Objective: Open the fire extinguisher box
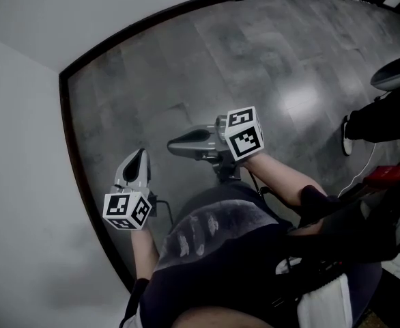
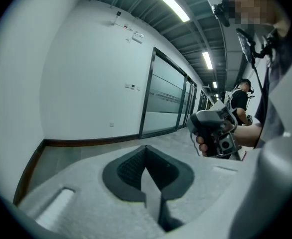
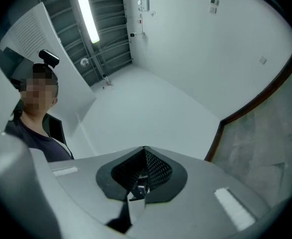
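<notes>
1. Floor (image 1: pixel 186 67) – mid-grey, large stone-look tiles with cloudy mottling and a pale glare patch.
2. Wall (image 1: pixel 22 149) – plain white.
3. Baseboard (image 2: pixel 89 142) – dark brown strip.
4. Left gripper (image 1: pixel 143 153) – light grey shell; its pads (image 2: pixel 131 168) are black with a fine ribbed texture.
5. Right gripper (image 1: pixel 173 144) – darker grey shell; its pads (image 3: pixel 158 171) are black with a mesh grid pattern.
6. Left marker cube (image 1: pixel 127 210) and right marker cube (image 1: pixel 244 134) – white faces with black square codes.
7. Person's top (image 1: pixel 220 272) – near-black with a pale smudgy print on the chest.
8. Door frame (image 2: pixel 146 93) – dark grey, with frosted pale bands on the glass.
9. Shoe (image 1: pixel 347 135) at the right edge – white.
10. Boxy item (image 1: pixel 391 174) at the right edge – red.
</notes>
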Demonstrator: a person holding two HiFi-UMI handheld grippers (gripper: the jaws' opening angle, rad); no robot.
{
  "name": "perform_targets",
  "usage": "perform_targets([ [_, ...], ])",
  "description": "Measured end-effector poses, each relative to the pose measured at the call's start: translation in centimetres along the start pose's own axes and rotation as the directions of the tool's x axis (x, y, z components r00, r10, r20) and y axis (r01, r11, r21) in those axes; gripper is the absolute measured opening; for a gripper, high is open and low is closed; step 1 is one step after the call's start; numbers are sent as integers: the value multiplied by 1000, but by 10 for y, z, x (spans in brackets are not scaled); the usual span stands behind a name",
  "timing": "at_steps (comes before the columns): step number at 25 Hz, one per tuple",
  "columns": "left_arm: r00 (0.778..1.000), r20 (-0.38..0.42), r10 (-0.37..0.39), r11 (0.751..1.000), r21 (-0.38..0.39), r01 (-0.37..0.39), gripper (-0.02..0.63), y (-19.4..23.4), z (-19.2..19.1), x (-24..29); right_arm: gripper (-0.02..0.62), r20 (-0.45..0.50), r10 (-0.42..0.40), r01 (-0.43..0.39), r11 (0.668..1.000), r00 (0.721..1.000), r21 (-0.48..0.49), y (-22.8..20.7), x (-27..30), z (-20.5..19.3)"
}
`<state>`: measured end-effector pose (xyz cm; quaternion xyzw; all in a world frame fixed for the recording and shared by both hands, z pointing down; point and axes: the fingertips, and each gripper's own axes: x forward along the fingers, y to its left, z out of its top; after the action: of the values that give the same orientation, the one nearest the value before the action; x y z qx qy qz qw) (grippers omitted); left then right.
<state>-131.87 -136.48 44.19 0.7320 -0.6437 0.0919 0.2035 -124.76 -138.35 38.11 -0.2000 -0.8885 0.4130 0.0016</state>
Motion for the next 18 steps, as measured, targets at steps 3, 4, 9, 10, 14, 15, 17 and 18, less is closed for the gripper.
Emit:
perform_targets([
  [3,1000,17,-1,1000,4,1,2,1,-11,1,0,-13,-8,8,1000,1000,-18,-8,0,-10],
  [4,1000,22,1,1000,4,-1,2,2,-14,1,0,-18,-9,9,1000,1000,-21,-11,-1,-12],
  [9,1000,18,7,1000,-7,-7,2,0,-24,4,0,-34,-10,9,1000,999,-15,-20,-4,-18],
  [10,1000,14,8,1000,-11,-8,2,1,-26,3,0,-36,-4,3,1000,999,-13,-19,-3,-19],
  [14,1000,10,-12,1000,-16,12,2,0,-27,6,0,-23,15,-14,1000,1000,5,-16,-2,-18],
  [15,1000,14,-21,1000,-15,21,2,-1,-25,7,0,-22,16,-16,1000,1000,5,-14,-2,-16],
  [17,999,20,-33,999,-17,33,2,-2,-21,8,0,-23,18,-18,1000,1000,2,-9,0,-14],
  [18,999,18,-36,999,-20,36,2,-1,-20,7,0,-24,17,-17,1000,1000,3,-6,2,-13],
])
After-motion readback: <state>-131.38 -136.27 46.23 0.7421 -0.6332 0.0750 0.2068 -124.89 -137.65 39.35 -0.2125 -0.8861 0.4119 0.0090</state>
